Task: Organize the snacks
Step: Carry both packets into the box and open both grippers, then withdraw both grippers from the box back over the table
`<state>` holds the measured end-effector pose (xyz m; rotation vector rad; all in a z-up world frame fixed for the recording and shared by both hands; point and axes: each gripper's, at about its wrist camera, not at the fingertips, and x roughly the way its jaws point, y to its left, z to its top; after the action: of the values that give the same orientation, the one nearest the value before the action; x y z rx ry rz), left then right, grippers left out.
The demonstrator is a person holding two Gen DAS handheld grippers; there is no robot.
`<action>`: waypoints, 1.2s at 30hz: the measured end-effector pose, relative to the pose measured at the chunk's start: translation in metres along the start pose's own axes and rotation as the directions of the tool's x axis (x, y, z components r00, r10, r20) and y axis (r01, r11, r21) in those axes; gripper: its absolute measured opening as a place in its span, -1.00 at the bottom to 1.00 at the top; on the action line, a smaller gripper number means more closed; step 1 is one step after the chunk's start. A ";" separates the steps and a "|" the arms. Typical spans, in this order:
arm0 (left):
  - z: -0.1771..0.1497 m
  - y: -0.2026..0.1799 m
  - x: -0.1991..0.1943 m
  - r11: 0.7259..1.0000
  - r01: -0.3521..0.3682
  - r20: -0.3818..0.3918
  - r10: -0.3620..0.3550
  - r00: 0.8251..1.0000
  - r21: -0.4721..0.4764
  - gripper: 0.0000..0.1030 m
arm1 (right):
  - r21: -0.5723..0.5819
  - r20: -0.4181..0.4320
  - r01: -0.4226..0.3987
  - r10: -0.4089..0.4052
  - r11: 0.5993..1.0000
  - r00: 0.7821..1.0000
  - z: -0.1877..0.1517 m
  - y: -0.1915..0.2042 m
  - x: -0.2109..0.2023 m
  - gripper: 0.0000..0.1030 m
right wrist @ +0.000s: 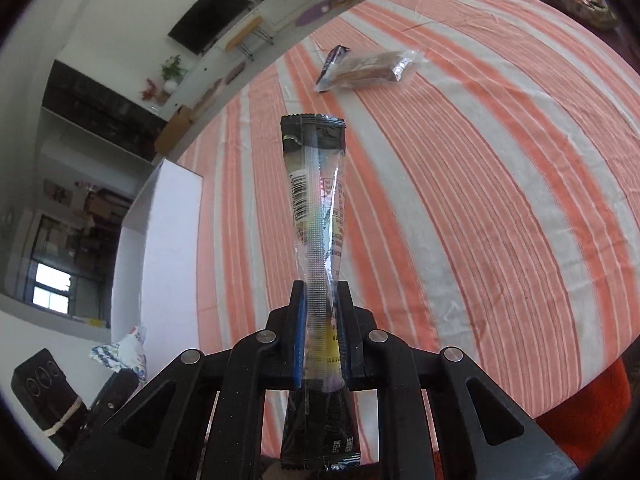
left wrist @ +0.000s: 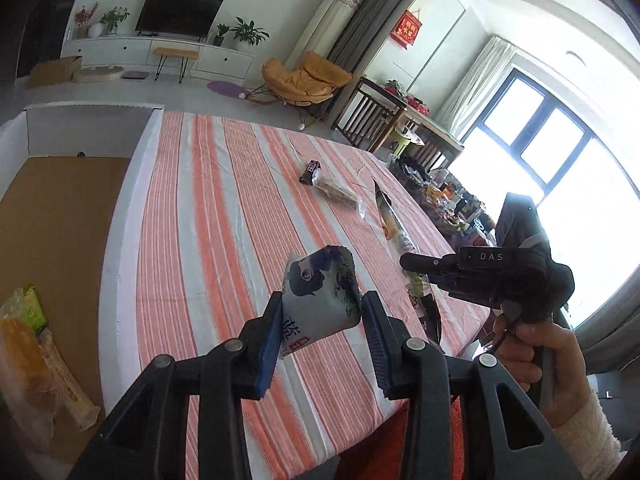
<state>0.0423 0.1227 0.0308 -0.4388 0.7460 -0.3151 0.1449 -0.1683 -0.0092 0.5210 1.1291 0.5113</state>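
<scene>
My left gripper (left wrist: 322, 304) is shut on a blue-and-white snack pouch (left wrist: 320, 280), held up above the orange-striped tablecloth (left wrist: 240, 200). To its right, a hand (left wrist: 532, 360) holds my right gripper (left wrist: 406, 262), which is clamped on a long clear-and-black stick packet (left wrist: 394, 224). In the right wrist view that packet (right wrist: 316, 200) stands up between the pads of the right gripper (right wrist: 322, 292), and the blue-and-white pouch (right wrist: 120, 350) shows at lower left. A brown cake in a clear wrapper (left wrist: 332, 190) (right wrist: 360, 68) lies on the cloth farther off.
A white-walled cardboard box (left wrist: 132, 200) (right wrist: 168, 240) stands at the table's left, with yellow and green snack bags (left wrist: 24, 344) on its brown floor. A heap of mixed snacks (left wrist: 440, 196) lines the far right edge. Chairs stand beyond the table.
</scene>
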 end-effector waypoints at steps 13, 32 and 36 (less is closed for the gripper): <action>0.020 0.140 -0.131 0.865 -0.433 0.147 0.476 0.867 -0.253 0.14 | -0.319 -0.229 -0.350 0.287 0.881 0.930 -0.045 0.273 0.116 -0.58; -0.005 -0.032 0.088 0.985 -0.103 -0.085 0.115 0.990 0.137 0.99 | 0.027 0.239 0.679 -0.664 0.734 0.708 0.025 -0.111 0.056 0.41; -0.008 -0.040 0.181 0.955 -0.240 -0.083 0.257 0.963 0.175 0.99 | 0.054 0.262 0.681 -0.669 0.730 0.696 0.058 -0.139 0.057 0.64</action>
<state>0.1575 0.0091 -0.0596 -0.1708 0.8614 -0.1615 0.2343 -0.2480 -0.1167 0.0904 0.9582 -0.1845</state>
